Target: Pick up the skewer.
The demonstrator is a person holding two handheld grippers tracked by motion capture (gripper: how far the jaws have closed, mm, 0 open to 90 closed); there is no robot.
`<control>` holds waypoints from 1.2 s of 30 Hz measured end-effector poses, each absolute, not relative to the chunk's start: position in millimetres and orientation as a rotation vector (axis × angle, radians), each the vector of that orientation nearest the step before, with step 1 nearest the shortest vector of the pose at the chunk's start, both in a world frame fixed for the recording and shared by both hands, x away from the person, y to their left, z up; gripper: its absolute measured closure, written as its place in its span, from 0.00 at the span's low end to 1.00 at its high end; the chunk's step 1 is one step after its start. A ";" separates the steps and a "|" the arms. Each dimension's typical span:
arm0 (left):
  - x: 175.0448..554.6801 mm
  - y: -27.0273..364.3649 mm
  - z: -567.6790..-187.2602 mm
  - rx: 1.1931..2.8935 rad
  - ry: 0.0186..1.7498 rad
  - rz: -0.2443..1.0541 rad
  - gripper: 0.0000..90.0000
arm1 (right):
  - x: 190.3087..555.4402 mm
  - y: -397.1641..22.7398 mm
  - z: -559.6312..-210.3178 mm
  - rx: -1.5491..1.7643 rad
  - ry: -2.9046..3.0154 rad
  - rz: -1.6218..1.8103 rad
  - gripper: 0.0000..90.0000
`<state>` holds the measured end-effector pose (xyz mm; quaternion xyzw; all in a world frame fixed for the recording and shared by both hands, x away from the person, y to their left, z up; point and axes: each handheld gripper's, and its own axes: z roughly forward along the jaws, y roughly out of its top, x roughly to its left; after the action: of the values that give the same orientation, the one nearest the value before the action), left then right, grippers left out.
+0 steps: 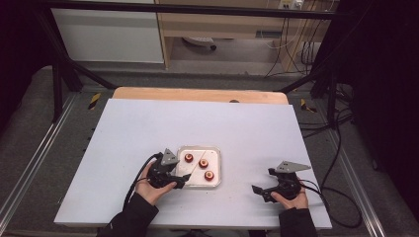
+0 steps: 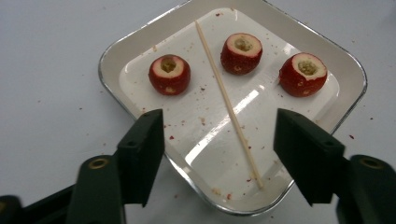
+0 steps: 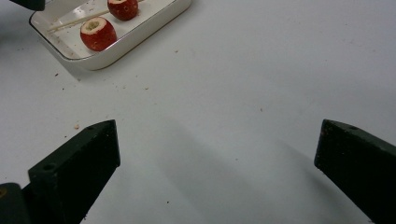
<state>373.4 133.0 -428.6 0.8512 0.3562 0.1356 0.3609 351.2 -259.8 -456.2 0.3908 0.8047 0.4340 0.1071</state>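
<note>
A white square tray [image 2: 112, 51] with a metal rim holds three cored red fruits [image 2: 169, 74] [image 2: 241, 52] [image 2: 303, 73] and a thin wooden skewer [image 2: 224, 93] lying loose across its floor. My left gripper [image 2: 219, 119] hovers over the tray's near corner. Its jaws are open, one on each side of the skewer's lower end, and neither touches it. In the high view the left gripper [image 1: 182, 180] sits at the tray's [image 1: 197, 178] left front. My right gripper [image 1: 262, 180] rests to the right on the bare table, open wide with nothing between its fingers.
The tray stands on a white tabletop [image 1: 148, 128] with red crumbs scattered around it. In the right gripper view the tray [image 3: 140, 32] lies at the upper left with two fruits [image 3: 97, 32] in sight. Cables trail off the table's right side.
</note>
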 end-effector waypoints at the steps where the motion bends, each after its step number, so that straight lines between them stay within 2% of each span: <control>1: 373.7 131.4 -429.4 2.195 0.920 0.350 0.46 | 351.1 -259.8 -456.0 1.153 2.369 1.278 0.01; 7: 374.2 119.6 -434.2 2.201 0.949 0.382 0.57 | 351.0 -259.5 -456.1 1.157 2.369 1.278 0.01; 8: 374.5 118.2 -434.8 2.202 0.950 0.385 0.62 | 351.0 -259.6 -456.1 1.154 2.369 1.278 0.01; 17: 372.0 111.5 -439.6 2.220 0.977 0.367 0.76 | 351.2 -259.4 -456.5 1.153 2.370 1.281 0.01; 36: 364.6 104.4 -445.4 2.177 1.042 0.432 0.93 | 351.2 -259.1 -456.5 1.157 2.376 1.282 0.01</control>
<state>364.6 104.4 -445.4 0.8355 0.4001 0.1658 0.3380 351.2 -259.1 -456.5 0.3917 0.8047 0.4342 0.1022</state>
